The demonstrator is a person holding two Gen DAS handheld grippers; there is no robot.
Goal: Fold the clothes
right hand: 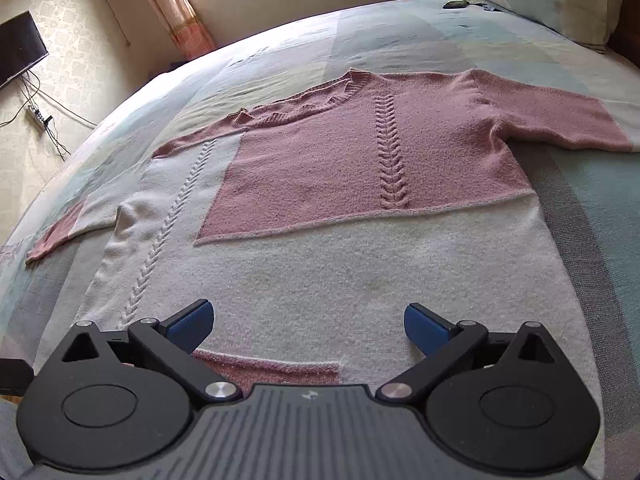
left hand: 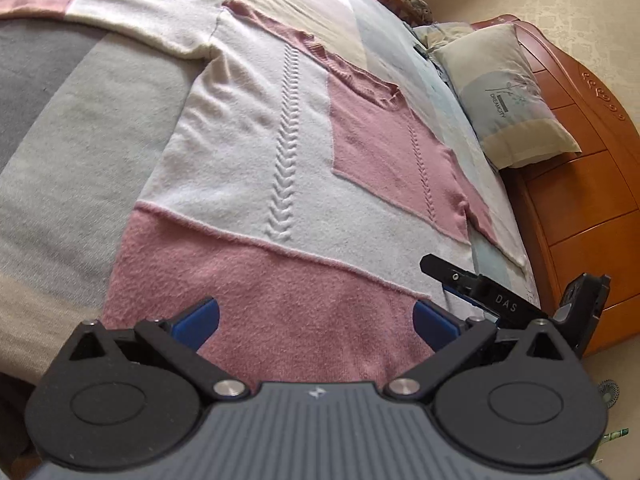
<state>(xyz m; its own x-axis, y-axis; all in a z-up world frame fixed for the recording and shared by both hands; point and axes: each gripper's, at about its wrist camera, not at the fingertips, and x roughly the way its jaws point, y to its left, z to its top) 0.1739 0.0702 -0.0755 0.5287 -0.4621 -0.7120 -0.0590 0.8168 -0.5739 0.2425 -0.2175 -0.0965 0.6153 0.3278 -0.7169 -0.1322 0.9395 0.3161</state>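
Both grippers — left gripper [left hand: 316, 320] and right gripper [right hand: 306, 322] — gape wide, empty, above the pink-and-white sweater [right hand: 360, 200].

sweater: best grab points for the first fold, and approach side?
The sweater lies flat, face up, sleeves spread, hem nearest both open claws. Left claw probably takes the pink hem corner beneath it; right claw the cream hem edge. Come in low from the foot of the bed, one finger sliding under the single free edge, since flat knit offers no ridge elsewhere.

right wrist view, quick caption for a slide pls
Open right gripper poised over the hem of a pink and cream sweater spread flat on a bed, not yet folded.
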